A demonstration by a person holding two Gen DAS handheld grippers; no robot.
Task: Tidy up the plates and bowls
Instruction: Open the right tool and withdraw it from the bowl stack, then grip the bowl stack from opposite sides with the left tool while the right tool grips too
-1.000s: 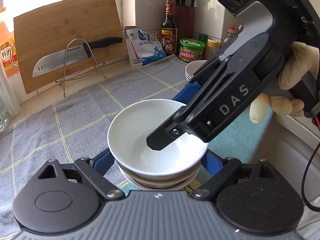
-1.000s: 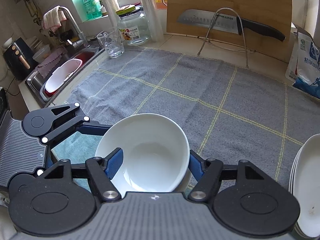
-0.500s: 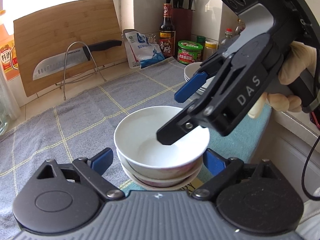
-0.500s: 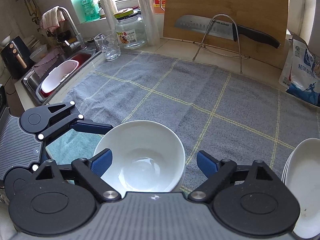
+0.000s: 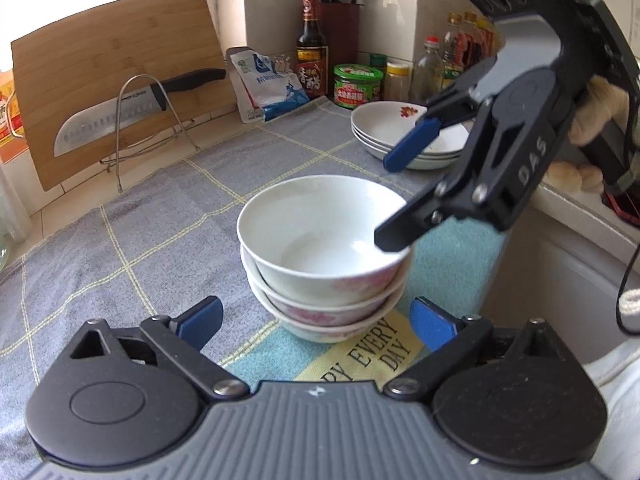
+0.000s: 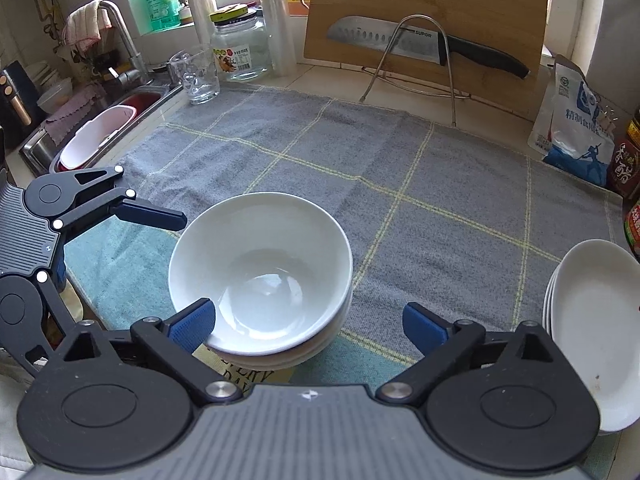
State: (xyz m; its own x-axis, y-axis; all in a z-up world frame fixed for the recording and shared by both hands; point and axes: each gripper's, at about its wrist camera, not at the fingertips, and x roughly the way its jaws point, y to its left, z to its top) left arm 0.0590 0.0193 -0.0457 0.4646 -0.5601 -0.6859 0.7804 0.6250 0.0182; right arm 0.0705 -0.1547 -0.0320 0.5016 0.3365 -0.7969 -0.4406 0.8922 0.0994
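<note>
Three white bowls [image 5: 324, 240] sit nested in one stack on a teal cloth [image 5: 452, 256]; from the right wrist the stack [image 6: 260, 272] shows its top bowl empty. My left gripper [image 5: 316, 322] is opening, its blue pads either side of the stack's near base and clear of it. My right gripper [image 6: 308, 324] is also opening, with the stack's near rim between the pads and neither pad pressing it. From the left it [image 5: 404, 190] hangs over the stack's right rim. Stacked white plates [image 5: 404, 128] lie at the back right, also in the right wrist view [image 6: 596, 320].
A grey checked towel [image 6: 420, 168] covers the counter. A bamboo board [image 6: 432, 12] with a knife [image 6: 400, 40] on a wire stand leans at the back. A salt bag [image 6: 576, 136], bottles and jars line the right. A glass [image 6: 196, 76] and sink [image 6: 100, 136] are left.
The right gripper opened wide and let go of the top bowl, which now rests on the stack. The left gripper's jaws spread too. Both grippers drew back a little from the bowls.
</note>
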